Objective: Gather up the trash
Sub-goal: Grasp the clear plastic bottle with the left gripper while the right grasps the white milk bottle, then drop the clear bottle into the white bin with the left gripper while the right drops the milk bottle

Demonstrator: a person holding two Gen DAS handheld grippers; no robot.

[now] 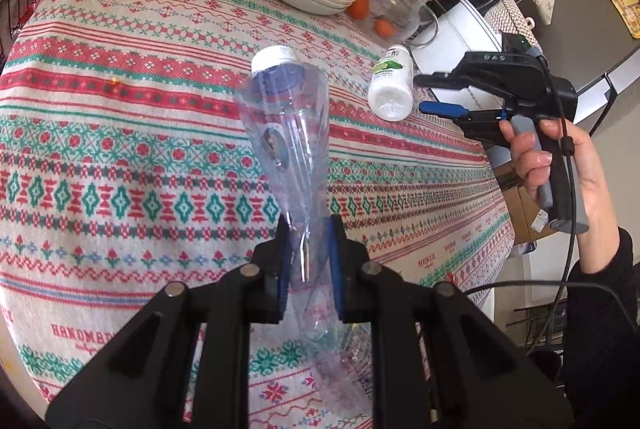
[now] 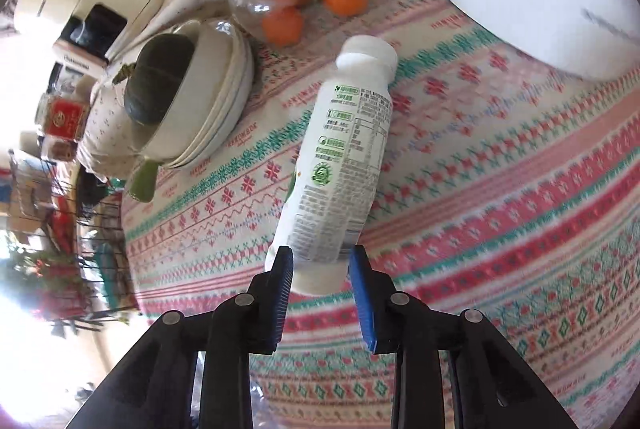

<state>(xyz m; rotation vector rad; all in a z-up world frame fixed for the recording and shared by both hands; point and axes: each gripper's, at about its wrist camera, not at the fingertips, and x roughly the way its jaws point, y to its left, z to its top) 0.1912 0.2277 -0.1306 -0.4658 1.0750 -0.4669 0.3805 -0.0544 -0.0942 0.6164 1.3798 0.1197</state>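
Patterned tablecloth point(image 1: 120, 133) covers the table. From the left wrist, the left gripper point(image 1: 308, 261) pinches a crushed clear bottle point(image 1: 286, 149); the right gripper point(image 2: 322, 289) stands parted around a lying white bottle point(image 2: 340, 165), whose label only the right wrist shows.

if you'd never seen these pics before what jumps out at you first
The loud red, green and cream patterned tablecloth fills both views. Next comes the crushed clear plastic bottle with a white cap, pinched in the left gripper at the centre of its view. Then the white drink bottle with a green label, lying on the cloth with its base between the right gripper's blue pads, and the bright oranges beyond it.
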